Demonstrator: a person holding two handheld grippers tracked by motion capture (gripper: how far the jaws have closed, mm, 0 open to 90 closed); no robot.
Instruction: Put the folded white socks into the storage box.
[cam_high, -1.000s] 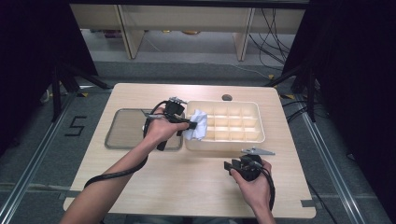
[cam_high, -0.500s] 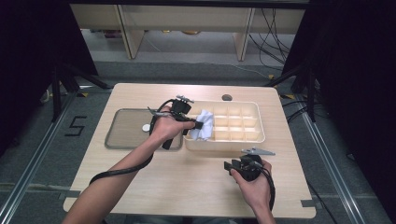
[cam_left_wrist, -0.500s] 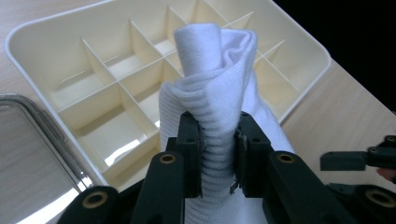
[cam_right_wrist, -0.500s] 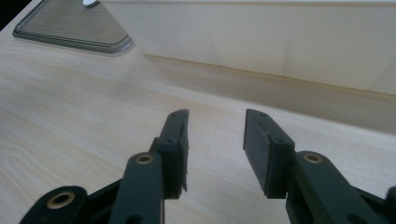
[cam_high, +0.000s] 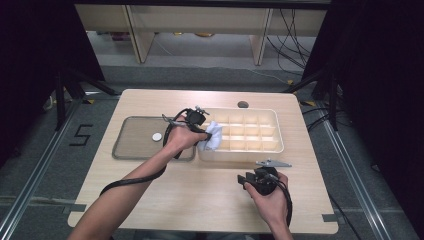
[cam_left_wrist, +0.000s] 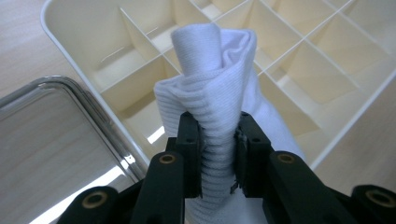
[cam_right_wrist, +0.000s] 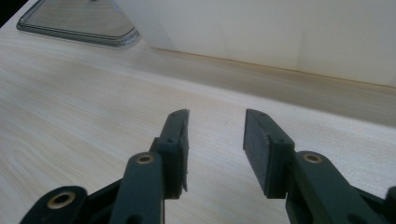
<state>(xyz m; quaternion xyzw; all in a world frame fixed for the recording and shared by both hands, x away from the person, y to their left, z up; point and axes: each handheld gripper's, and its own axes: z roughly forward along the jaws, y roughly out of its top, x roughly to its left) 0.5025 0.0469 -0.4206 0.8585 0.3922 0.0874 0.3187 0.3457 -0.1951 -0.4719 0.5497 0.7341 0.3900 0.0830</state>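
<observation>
The left gripper (cam_left_wrist: 218, 140) pinches a rolled white cloth (cam_left_wrist: 219, 88) between its jaws, holding it over the left end of the divided cream box (cam_high: 270, 117). Just left of the box lies a metal tray (cam_high: 130, 150). The right gripper (cam_right_wrist: 215, 140) rests low over the bare table (cam_high: 200, 195) near the box's front wall, jaws spread with nothing between them.

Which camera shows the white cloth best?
The left gripper view: the rolled white cloth sits close up, pinched between the left hand-held gripper jaws. The high view shows it small at the divided box. The right gripper view misses it.
</observation>
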